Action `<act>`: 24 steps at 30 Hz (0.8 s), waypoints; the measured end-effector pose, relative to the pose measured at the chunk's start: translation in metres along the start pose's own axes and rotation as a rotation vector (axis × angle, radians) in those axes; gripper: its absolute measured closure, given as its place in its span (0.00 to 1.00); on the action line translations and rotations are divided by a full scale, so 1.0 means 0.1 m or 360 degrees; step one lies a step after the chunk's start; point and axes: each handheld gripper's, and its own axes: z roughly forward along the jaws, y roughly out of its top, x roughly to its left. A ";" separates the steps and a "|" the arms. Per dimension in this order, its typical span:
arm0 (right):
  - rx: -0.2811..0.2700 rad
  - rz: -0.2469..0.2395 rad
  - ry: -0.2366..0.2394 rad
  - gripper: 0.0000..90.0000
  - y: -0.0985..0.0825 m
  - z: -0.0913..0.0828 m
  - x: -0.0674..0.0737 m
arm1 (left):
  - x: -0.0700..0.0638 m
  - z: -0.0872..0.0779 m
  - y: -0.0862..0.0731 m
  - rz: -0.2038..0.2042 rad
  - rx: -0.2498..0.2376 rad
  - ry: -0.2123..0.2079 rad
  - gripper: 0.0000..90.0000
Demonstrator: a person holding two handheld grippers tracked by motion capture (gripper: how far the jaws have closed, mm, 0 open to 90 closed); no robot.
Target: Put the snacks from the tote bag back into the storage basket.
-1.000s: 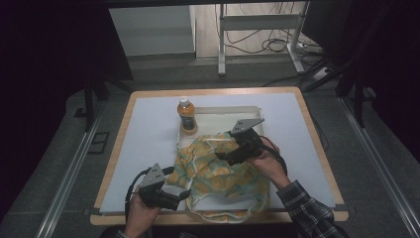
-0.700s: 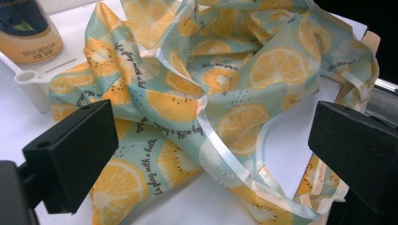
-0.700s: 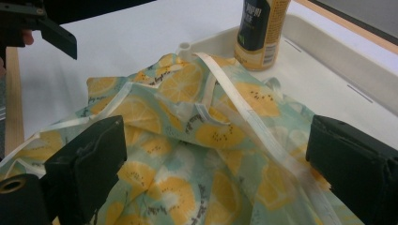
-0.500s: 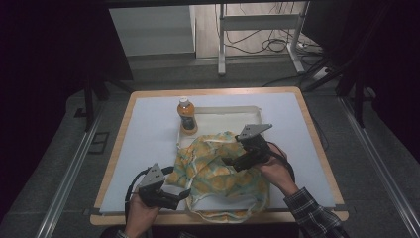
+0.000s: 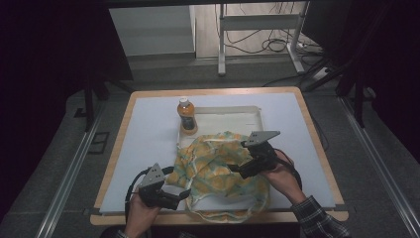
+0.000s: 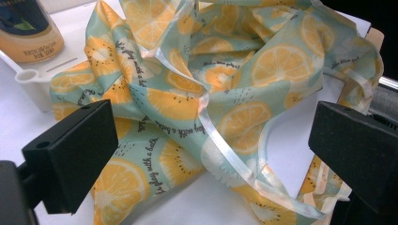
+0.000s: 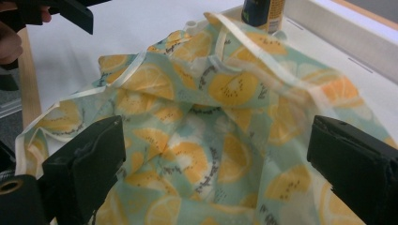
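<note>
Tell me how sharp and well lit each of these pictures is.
High view: table brightly lit, surroundings nearly black. Left gripper view: bag print crisp, bottle slightly soft. Right gripper view: the bag's far edge and the tray look blurred; the near jaws look soft.

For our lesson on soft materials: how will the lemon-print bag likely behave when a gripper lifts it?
The lemon-print bag lies crumpled in folds, so it will probably sag and drape, not hold shape. Its thin, slightly glossy fabric looks light and possibly slippery. Loose pale handles may dangle or snag.

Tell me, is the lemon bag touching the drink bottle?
Cannot tell. In the high view the lemon bag reaches the tray just below the bottle, but no plain contact or gap shows.
</note>
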 end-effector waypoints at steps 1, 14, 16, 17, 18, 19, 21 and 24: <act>-0.0002 0.0006 0.0006 0.05 -0.01 -0.01 0.00 | 0.00 0.00 0.00 0.0000 0.0000 -0.0001 0.02; -0.0043 0.0037 -0.0015 0.04 -0.14 -0.21 0.06 | 0.00 -0.01 0.00 0.0002 -0.0007 0.0003 0.02; -0.0045 0.0043 -0.0024 0.04 -0.16 -0.24 0.07 | 0.00 -0.01 0.00 0.0001 -0.0009 0.0004 0.02; -0.0045 0.0045 -0.0025 0.04 -0.18 -0.26 0.07 | 0.00 -0.01 0.00 0.0001 -0.0008 0.0004 0.02; -0.0043 0.0044 -0.0028 0.04 -0.20 -0.27 0.07 | 0.00 -0.01 0.00 0.0001 -0.0007 0.0004 0.02; -0.0042 0.0046 -0.0034 0.04 -0.22 -0.28 0.08 | 0.00 -0.01 0.00 0.0002 -0.0007 0.0005 0.02; -0.0041 0.0051 -0.0040 0.04 -0.26 -0.31 0.08 | 0.00 -0.01 0.00 0.0003 -0.0006 0.0005 0.02; -0.0037 0.0070 -0.0049 0.04 -0.31 -0.36 0.07 | 0.00 -0.01 0.00 0.0004 -0.0005 0.0006 0.02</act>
